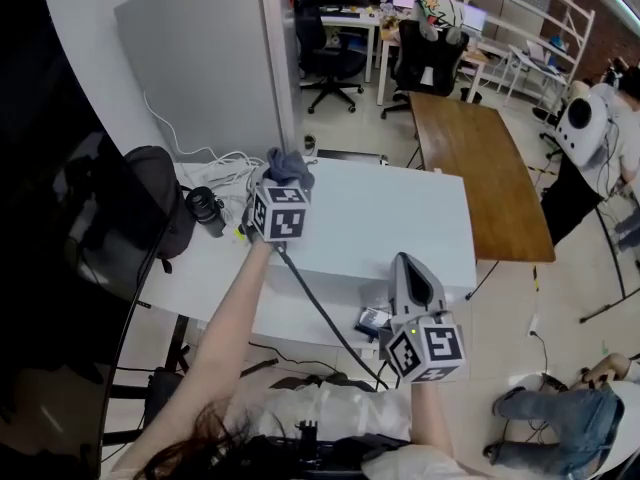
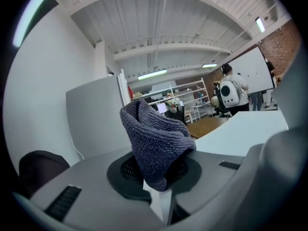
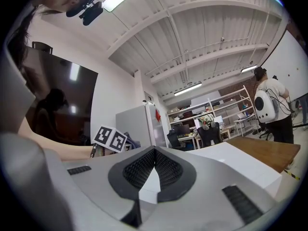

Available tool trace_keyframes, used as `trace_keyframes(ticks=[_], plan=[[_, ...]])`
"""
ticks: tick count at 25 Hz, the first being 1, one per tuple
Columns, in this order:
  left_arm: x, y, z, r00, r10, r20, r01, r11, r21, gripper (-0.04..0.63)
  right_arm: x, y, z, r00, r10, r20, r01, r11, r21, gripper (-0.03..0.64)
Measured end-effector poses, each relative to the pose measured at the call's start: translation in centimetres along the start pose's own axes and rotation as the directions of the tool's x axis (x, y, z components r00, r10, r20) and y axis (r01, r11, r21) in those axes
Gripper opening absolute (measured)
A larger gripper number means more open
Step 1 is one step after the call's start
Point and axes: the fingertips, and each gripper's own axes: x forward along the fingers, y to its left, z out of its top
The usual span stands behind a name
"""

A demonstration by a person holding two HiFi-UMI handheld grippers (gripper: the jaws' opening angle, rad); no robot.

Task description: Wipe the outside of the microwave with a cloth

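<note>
A grey-blue knitted cloth point(image 1: 288, 166) is bunched at the tip of my left gripper point(image 1: 283, 180), which is shut on it above the far left of the white table point(image 1: 400, 218). In the left gripper view the cloth point(image 2: 154, 143) stands up between the jaws. My right gripper point(image 1: 405, 265) hovers over the table's near edge, shut, with nothing between its fingers point(image 3: 154, 153). A large black glossy panel point(image 1: 60, 248) fills the left side; I cannot tell if it is the microwave. That panel point(image 3: 57, 105) shows reflections in the right gripper view.
A black lens point(image 1: 205, 206), white cables point(image 1: 225, 168) and a dark bag point(image 1: 165, 203) lie at the table's left end. A grey board point(image 1: 210, 58) stands behind. A wooden table point(image 1: 475, 158) is to the right, and a person sits on the floor point(image 1: 570, 418).
</note>
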Motion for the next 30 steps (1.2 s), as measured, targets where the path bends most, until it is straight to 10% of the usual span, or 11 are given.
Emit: trace_keyframes(ticks=[7,16,22,30], plan=[[-8.5,3.9,0.1,0.99,0.039,0.137,-0.016,0.986,-0.169,0.047,-1.2,1.0,-1.0,0.999,0.011,-0.033,-0.01,1.0,0.007,0.015],[-9.4,11.0,-5.2,0.988,0.11,0.111,-0.089,0.98,-0.18,0.046,1.5,8.9,-3.2,0.982,0.168,-0.089,-0.168,0.986,0.012,0.015],[-2.7,11.2,-6.6,0.991,-0.067,0.112,0.085,0.983,-0.165,0.046,4.6,13.6,-4.1,0.986,0.148,-0.082,-0.146,0.989,0.032,0.015],[4.8,5.7,-5.7,0.942,-0.311,0.127,0.322,0.943,-0.081,0.046,6.3,14.3,-4.1,0.998,0.02,-0.053,-0.02,1.0,0.0,0.015]])
